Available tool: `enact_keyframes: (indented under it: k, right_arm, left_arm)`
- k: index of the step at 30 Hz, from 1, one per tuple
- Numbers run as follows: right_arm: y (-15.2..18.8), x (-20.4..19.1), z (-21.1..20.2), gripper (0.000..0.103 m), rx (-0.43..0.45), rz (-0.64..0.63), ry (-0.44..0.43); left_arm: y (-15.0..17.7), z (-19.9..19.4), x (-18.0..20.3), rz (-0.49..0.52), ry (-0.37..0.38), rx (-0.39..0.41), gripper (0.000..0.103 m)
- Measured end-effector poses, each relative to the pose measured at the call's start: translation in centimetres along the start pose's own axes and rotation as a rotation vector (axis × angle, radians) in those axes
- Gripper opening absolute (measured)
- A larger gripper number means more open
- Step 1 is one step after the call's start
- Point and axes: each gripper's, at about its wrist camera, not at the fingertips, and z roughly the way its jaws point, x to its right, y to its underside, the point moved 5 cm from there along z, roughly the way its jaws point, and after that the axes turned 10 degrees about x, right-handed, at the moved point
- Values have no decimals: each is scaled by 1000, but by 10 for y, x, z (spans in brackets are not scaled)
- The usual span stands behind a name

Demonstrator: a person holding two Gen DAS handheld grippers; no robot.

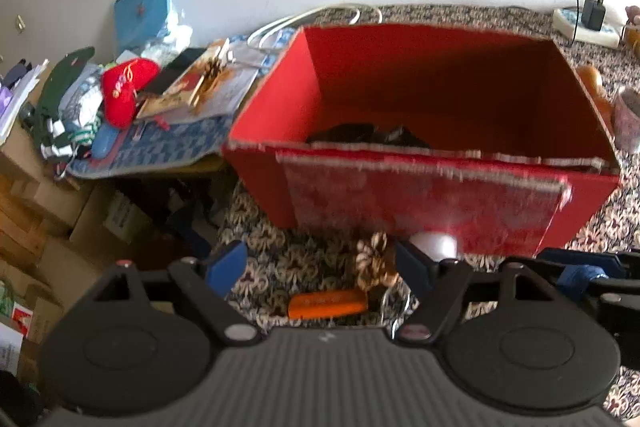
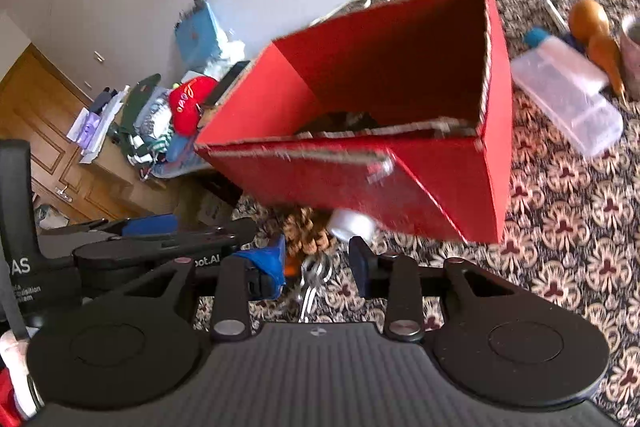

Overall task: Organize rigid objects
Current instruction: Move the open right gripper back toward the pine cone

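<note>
Reaching low with our left gripper (image 1: 320,267) spread wide and empty, we risk nudging the pine cone (image 1: 374,261) or orange bar (image 1: 328,303) crowded near the red box (image 1: 420,195); our right gripper (image 2: 320,263) hangs part-open over keys (image 2: 314,275).

Red cardboard box (image 1: 424,203), carpet (image 2: 560,227) was dark with cream floral pattern, orange bar (image 1: 327,303), brown-and-cream pinecone (image 1: 374,261), white cup (image 2: 352,223), clear plastic tub (image 2: 568,107), blue-padded black gripper fingers (image 1: 228,261).

Red box (image 2: 400,163) stands open on patterned carpet (image 2: 560,211); pine cone (image 2: 306,231), white cup (image 2: 352,225) at its base.
</note>
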Motion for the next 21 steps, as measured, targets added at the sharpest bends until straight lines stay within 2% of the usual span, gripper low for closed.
enact_keyframes:
  k: [12, 21]
  right_arm:
    - [16, 10, 4, 22, -47, 17, 26]
    - [32, 19, 13, 22, -110, 57, 53]
  left_arm:
    - [29, 9, 5, 1, -12, -66, 78]
    - [52, 24, 1, -6, 15, -117, 78]
